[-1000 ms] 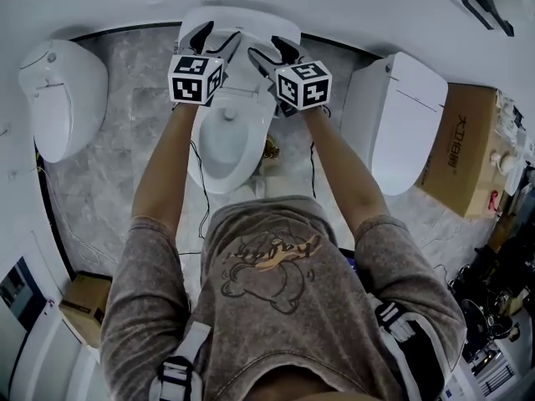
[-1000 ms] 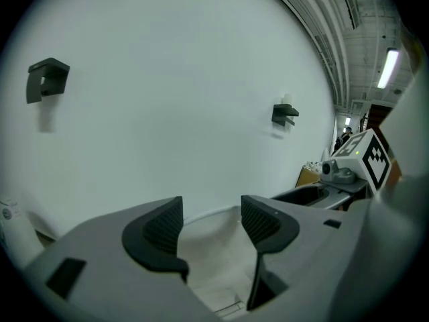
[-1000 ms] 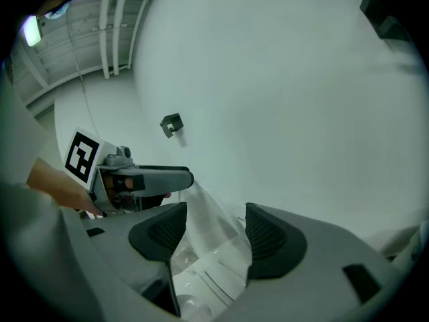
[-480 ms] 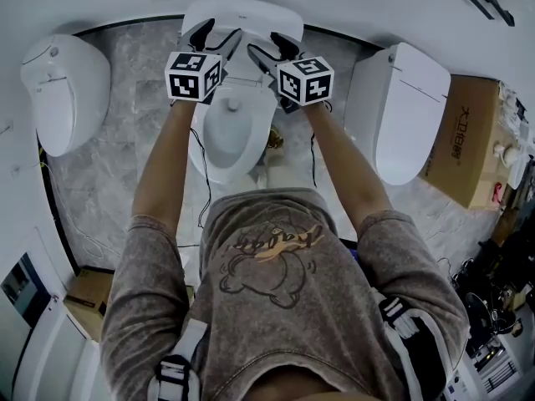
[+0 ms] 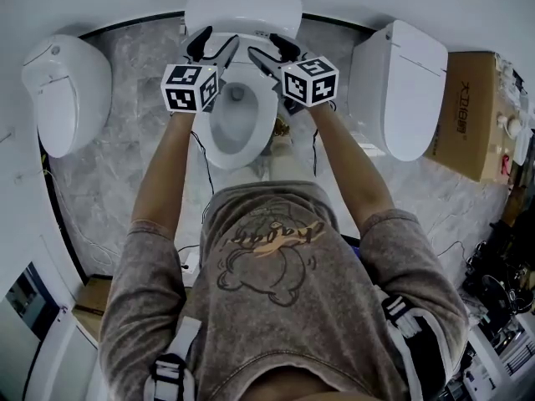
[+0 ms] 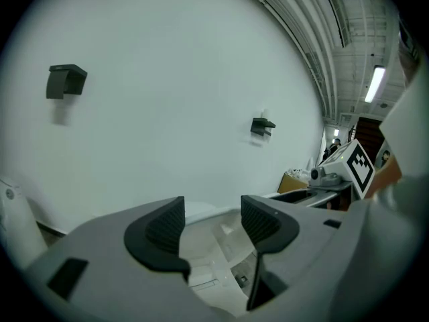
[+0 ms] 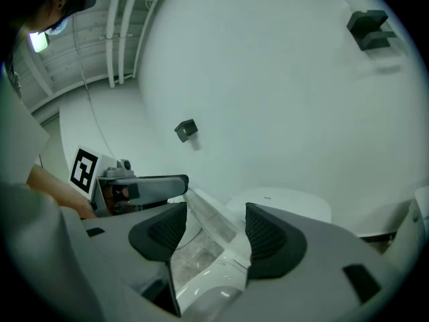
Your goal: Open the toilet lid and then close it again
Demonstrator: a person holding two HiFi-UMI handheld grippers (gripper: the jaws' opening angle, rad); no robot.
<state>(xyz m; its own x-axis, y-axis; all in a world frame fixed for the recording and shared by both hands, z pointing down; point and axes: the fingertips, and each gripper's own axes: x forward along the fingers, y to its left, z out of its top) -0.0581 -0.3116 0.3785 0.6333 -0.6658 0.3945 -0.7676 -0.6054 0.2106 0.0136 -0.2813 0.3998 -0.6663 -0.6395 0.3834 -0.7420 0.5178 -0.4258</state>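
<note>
The middle toilet [image 5: 241, 119] stands with its bowl uncovered. Its white lid [image 5: 242, 8] is raised against the wall, and it shows as a white oval [image 7: 278, 204] in the right gripper view. My left gripper [image 5: 213, 42] hovers over the bowl's back left, open, with only the hinge area [image 6: 221, 247] showing past its jaws. My right gripper [image 5: 269, 48] is over the back right, also open. The toilet's rim edge [image 7: 208, 213] runs beyond the gap between its jaws. Neither gripper touches the lid.
A closed white toilet [image 5: 63, 90] stands to the left and another [image 5: 410, 86] to the right. A cardboard box [image 5: 472, 111] sits at the far right. Thin cables [image 5: 199, 161] trail on the marble floor. Black brackets [image 6: 66, 80] hang on the wall.
Both grippers have drawn back a little from the raised lid toward me. More of the lid and the uncovered bowl shows now.
</note>
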